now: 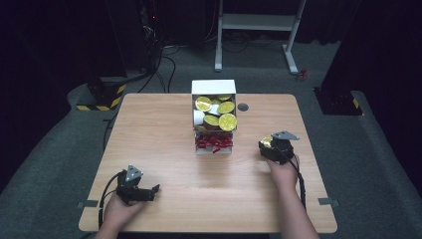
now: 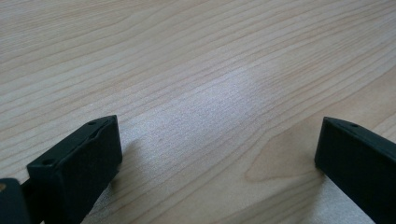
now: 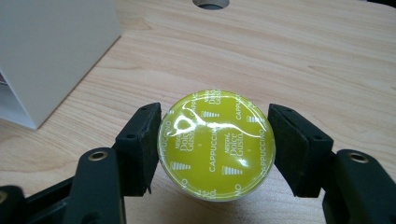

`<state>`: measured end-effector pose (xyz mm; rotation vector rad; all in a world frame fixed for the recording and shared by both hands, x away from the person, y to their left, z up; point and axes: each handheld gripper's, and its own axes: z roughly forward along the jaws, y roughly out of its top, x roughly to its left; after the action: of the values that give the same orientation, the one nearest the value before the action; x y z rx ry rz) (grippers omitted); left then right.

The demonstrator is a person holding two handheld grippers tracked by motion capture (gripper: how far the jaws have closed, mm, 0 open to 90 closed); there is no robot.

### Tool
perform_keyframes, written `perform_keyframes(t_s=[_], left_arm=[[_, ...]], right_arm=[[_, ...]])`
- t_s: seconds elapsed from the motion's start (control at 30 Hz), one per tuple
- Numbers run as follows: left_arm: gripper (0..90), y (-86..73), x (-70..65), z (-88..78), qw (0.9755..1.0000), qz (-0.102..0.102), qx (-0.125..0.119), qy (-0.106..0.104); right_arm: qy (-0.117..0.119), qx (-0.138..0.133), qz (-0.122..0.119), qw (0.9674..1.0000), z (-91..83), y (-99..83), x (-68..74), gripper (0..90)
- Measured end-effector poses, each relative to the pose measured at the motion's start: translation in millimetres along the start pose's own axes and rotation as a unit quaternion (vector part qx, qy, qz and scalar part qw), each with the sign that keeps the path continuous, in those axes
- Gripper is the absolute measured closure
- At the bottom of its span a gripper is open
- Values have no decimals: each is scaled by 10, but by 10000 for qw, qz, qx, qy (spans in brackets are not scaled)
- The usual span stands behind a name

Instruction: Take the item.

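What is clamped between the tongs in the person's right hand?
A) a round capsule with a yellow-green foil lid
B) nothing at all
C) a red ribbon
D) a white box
A. In the right gripper view the right tongs press from both sides on a coffee capsule whose yellow-green lid reads "Cappuccino"; the white box stands apart at the table's middle.

Left gripper (image 1: 149, 191) jaws wide apart, right gripper (image 1: 268, 145) clamped
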<state>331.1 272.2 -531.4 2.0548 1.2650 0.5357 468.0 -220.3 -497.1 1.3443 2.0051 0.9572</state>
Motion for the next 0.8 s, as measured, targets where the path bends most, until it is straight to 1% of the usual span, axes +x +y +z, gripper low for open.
perform_keyframes(t_s=[0.07, 0.13, 0.2, 0.47, 0.5, 0.57, 0.63, 0.67, 0.7, 0.8], left_arm=[[10, 0, 0, 0, 10000, -2, -1, -3], [10, 0, 0, 0, 10000, -2, 0, -3], [10, 0, 0, 0, 10000, -1, -2, -1], [10, 0, -1, 0, 10000, -2, -1, -1], [10, -1, -1, 0, 10000, -2, -1, -1], [10, 0, 0, 0, 10000, -3, -1, -3], [10, 0, 1, 0, 10000, -3, -2, -6], [11, 0, 1, 0, 10000, -1, -3, -5], [11, 0, 1, 0, 10000, 0, -2, -5], [11, 0, 1, 0, 10000, -1, -4, -5]], right_arm=[[-21, 15, 1, 10000, 17, -10, -9, 377], [-41, 56, 80, 9999, 31, -19, -8, 377], [-26, 70, 31, 10000, 53, -31, -22, 376], [-43, 203, 129, 9997, 99, -59, -9, 375], [-44, 206, 81, 9997, 111, -64, -19, 375], [-20, 191, 127, 9997, 105, -75, -29, 375], [-16, 170, 79, 9998, 101, -82, -37, 373], [-8, 175, 107, 9998, 96, -88, -36, 371], [14, 179, 128, 9998, 93, -92, -43, 362], [95, 207, 234, 9995, 100, -91, -56, 295]])
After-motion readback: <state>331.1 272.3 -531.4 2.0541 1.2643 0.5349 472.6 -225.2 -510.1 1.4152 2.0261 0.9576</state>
